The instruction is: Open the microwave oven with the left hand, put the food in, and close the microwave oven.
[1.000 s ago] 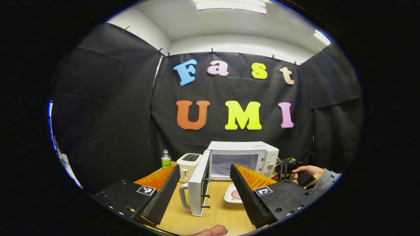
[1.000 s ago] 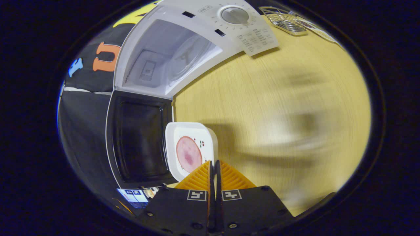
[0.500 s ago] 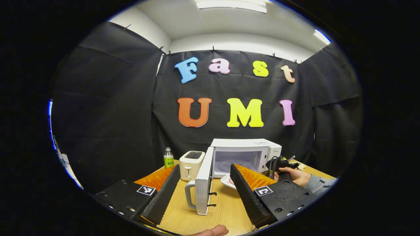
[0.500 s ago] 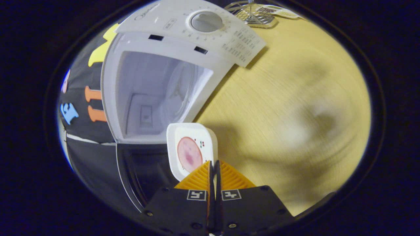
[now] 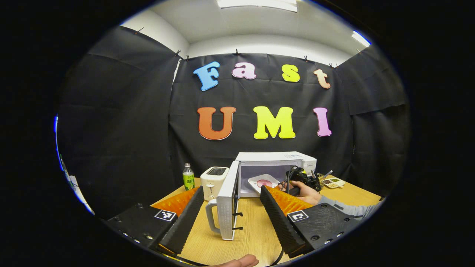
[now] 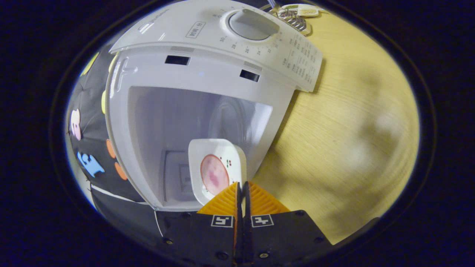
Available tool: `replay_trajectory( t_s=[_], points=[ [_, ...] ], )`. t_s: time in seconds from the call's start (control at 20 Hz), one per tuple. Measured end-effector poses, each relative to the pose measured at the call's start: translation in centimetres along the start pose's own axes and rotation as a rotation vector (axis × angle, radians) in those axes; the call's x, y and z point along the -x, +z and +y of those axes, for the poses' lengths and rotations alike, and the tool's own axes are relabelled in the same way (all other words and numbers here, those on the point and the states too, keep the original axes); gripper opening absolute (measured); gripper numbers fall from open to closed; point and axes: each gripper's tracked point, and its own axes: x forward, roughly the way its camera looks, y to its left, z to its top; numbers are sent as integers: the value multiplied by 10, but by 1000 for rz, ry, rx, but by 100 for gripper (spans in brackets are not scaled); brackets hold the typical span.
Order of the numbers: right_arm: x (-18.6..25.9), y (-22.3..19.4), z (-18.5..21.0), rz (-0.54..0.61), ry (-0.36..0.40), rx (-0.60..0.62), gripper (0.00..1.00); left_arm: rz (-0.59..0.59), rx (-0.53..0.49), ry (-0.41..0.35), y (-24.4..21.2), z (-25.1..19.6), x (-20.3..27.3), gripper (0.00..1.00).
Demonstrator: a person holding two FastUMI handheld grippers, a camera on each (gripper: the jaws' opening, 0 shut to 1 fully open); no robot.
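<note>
The right tongs (image 6: pixel 241 187), pinched shut on the rim of a white plate (image 6: pixel 217 170) carrying a pink slice of food (image 6: pixel 214 175), hold it at the mouth of the open microwave (image 6: pixel 193 96). The left tongs (image 5: pixel 232 202) gape wide and empty over the worktop (image 5: pixel 252 237), the swung-out door (image 5: pixel 226 207) standing between their fingers. A toaster (image 5: pixel 213 181) and a bottle (image 5: pixel 188 177) stand ahead to their left.

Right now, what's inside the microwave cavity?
The white plate with its pink slice of food is at the microwave opening, held at its edge by the right gripper. Behind it, the glass turntable shows. The plate hides the cavity floor under it.
</note>
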Motion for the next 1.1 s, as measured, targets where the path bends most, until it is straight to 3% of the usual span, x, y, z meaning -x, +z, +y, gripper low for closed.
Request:
replay_trajectory(
  t_s=[0.15,0.25,0.65,0.9,1.1],
  points=[
    [-18,5,-6,-74,-52,-96,5,20,8,7,-8,2,1,93],
    [-30,6,-1,-104,-47,-141,5,38,-3,13,-13,6,3,93],
    [-50,14,15,-174,-3,-107,11,57,3,30,-22,17,10,93],
    [-54,36,20,-254,9,-24,12,67,0,36,-25,22,12,93],
    [-45,51,25,-348,27,130,11,73,-4,56,-29,29,13,93]
  ],
)
